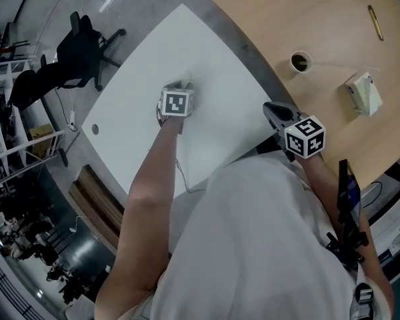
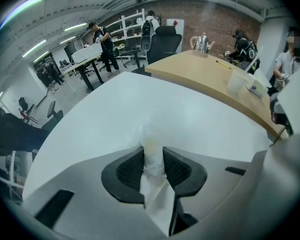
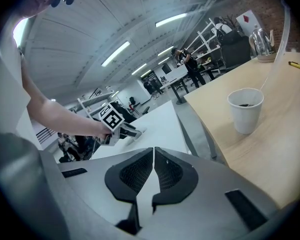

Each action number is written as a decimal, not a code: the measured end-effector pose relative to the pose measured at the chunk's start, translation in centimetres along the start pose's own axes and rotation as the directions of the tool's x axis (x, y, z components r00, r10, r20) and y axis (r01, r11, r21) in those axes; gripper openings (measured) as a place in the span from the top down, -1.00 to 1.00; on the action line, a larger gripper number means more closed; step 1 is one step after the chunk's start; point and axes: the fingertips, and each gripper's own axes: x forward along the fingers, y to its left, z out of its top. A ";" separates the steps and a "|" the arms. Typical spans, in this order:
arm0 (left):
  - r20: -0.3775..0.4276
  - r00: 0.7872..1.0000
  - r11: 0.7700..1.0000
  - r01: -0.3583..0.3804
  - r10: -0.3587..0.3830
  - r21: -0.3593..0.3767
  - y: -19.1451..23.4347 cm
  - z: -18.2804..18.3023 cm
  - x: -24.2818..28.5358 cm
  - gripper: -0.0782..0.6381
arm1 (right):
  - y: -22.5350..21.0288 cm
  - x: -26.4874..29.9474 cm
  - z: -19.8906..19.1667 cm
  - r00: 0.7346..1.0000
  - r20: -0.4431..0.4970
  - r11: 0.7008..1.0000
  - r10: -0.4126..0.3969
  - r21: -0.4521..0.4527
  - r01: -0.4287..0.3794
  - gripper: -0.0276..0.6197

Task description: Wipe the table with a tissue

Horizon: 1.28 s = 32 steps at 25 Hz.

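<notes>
One tissue (image 2: 154, 176), clamped in our left gripper (image 2: 153, 153), lies on the white table (image 2: 140, 104) well inside its edges. Our right gripper (image 3: 153, 159), jaws together, holds nothing. We lose the tissue's tip against the white.

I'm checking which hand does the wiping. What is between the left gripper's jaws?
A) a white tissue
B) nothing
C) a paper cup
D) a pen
A: in the left gripper view, the left gripper has its jaws closed on a white tissue, whose far end reaches down to the white table.
</notes>
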 end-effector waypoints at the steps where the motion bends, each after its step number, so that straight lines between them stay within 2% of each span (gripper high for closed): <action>1: 0.000 1.000 1.000 0.004 -0.004 0.014 -0.4 0.2 0.1 0.52 | -0.1 -0.1 0.0 1.000 0.002 1.000 0.001 0.000 -0.001 0.86; 7: -0.019 0.998 0.993 0.066 -0.064 0.100 -1.5 0.6 0.1 0.52 | -0.3 -0.1 0.2 1.000 0.003 1.000 0.006 -0.007 -0.006 0.86; 12: -0.029 0.993 0.980 0.121 -0.118 0.160 -4.2 0.7 -0.1 0.52 | -0.3 -0.1 0.3 1.000 0.000 1.000 0.016 -0.011 -0.016 0.86; 15: -0.043 0.984 0.960 0.180 -0.175 0.216 -6.4 1.0 -0.1 0.52 | -0.5 0.1 0.8 1.000 -0.003 0.999 0.030 -0.028 -0.030 0.85; 18: -0.060 0.958 0.924 0.287 -0.281 0.253 -9.8 0.9 -0.4 0.52 | -0.4 0.2 1.2 0.999 -0.010 0.998 0.041 -0.045 -0.041 0.85; 19: -0.044 0.953 0.915 0.300 -0.299 0.269 -10.9 0.9 -0.6 0.52 | -0.3 0.2 1.4 0.999 -0.009 0.998 0.044 -0.050 -0.044 0.86; 21: 0.030 0.954 0.917 0.279 -0.300 0.284 -12.4 1.3 -1.6 0.52 | -0.2 0.3 1.9 0.999 -0.007 0.997 0.052 -0.059 -0.053 0.85; 24: 0.163 0.942 0.937 0.251 -0.294 0.243 -14.2 1.9 -3.7 0.52 | -0.5 0.6 2.2 0.998 -0.015 0.996 0.062 -0.066 -0.063 0.86; 27: 0.253 0.925 0.953 0.245 -0.285 0.179 -15.0 1.7 -6.6 0.52 | -0.4 1.5 2.1 0.996 -0.034 0.994 0.078 -0.071 -0.080 0.86; 32: 0.363 0.905 0.971 0.239 -0.221 -0.006 -13.3 -0.5 -11.3 0.52 | 1.4 4.0 2.0 0.989 -0.069 0.986 0.134 -0.089 -0.140 0.85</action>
